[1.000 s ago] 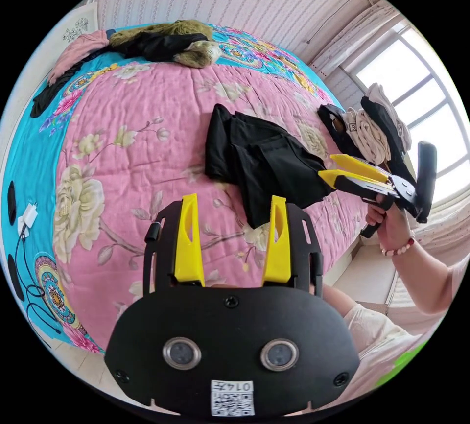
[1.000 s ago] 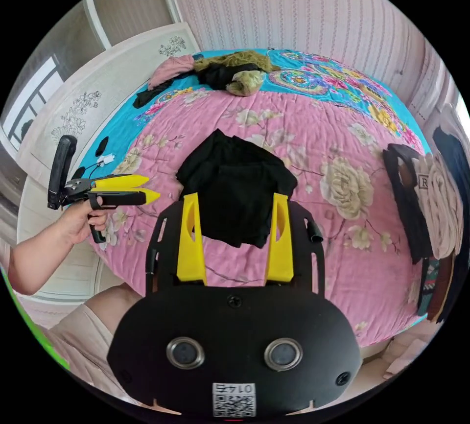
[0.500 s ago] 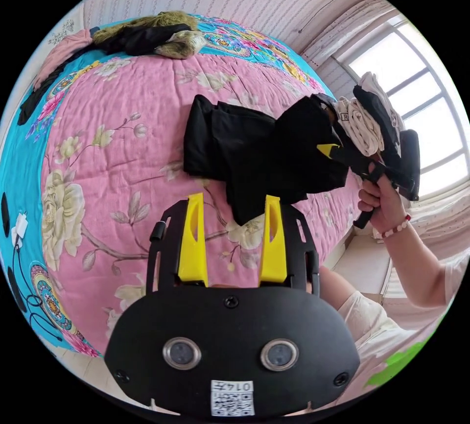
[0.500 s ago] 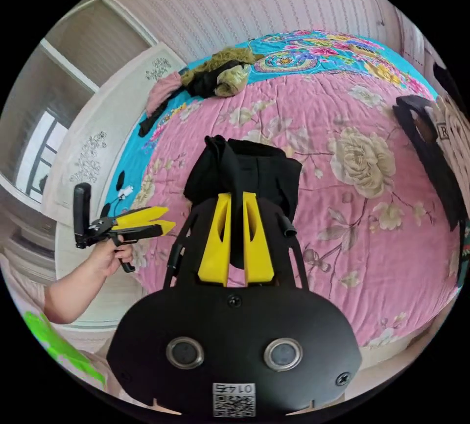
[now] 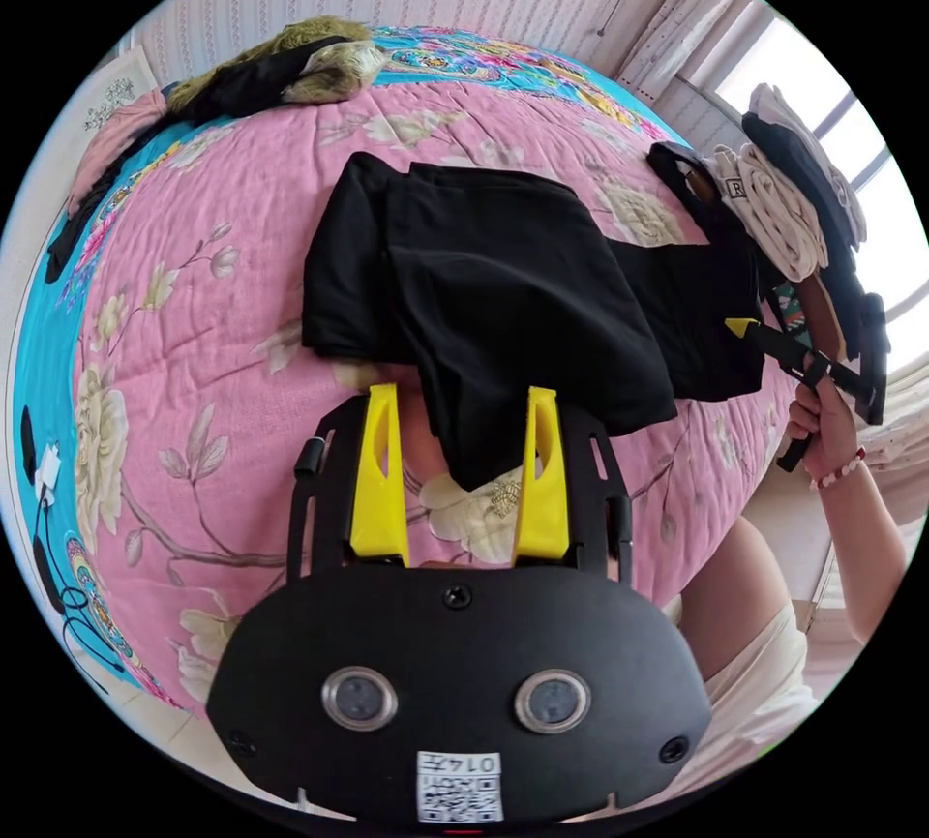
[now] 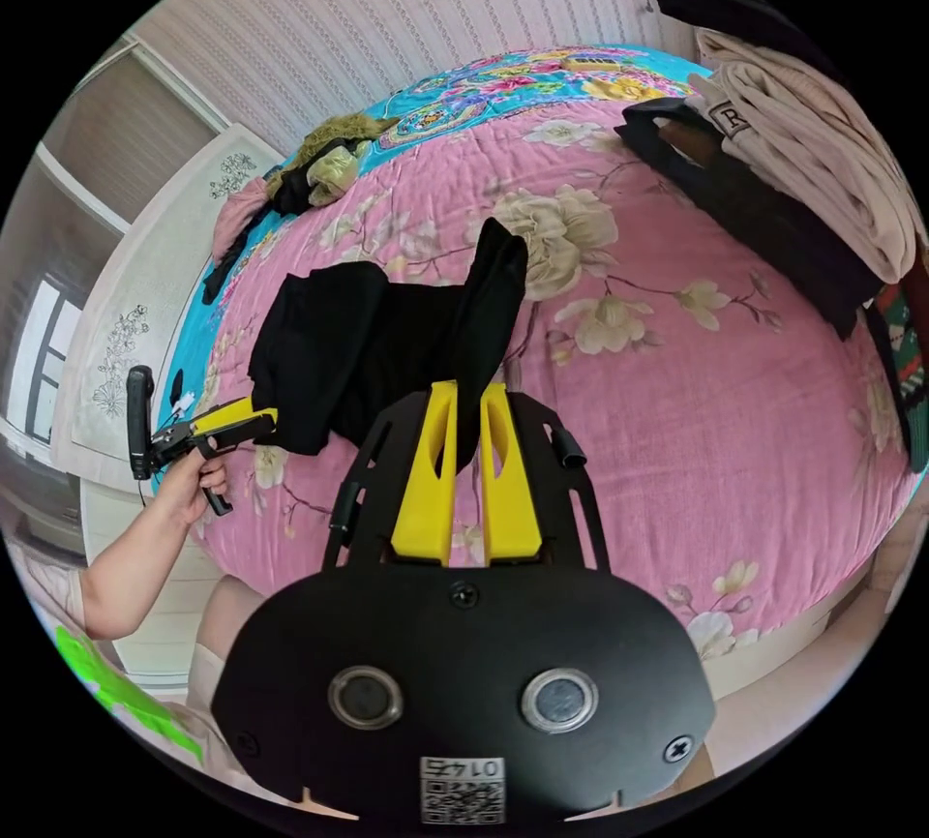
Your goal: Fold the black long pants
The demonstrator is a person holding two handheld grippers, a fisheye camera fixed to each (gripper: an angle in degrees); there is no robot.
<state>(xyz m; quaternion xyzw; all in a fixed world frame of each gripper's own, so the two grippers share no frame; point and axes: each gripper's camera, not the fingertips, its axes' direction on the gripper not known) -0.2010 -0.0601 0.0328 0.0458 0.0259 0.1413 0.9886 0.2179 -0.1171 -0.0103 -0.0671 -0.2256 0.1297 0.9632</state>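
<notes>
Black pants [image 5: 494, 296] pinched in right claw [image 6: 466, 480]; left claw [image 5: 457, 475] spread at hem.

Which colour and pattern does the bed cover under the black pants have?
The bed cover is pink with cream flowers, clearest in the right gripper view.

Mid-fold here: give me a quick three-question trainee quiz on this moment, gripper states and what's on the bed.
1. True or false: the right gripper is shut on the black pants.
2. Multiple choice: the left gripper is (A) open, with a pants edge lying between its jaws, (B) clamped on the quilt, (C) holding the charger.
3. Fill the blank: in the left gripper view, the stack of folded clothes lies at the bed's edge toward the ____.

Key: 1 true, its jaws pinch a raised fold of fabric. 2 A. 3 window.
</notes>
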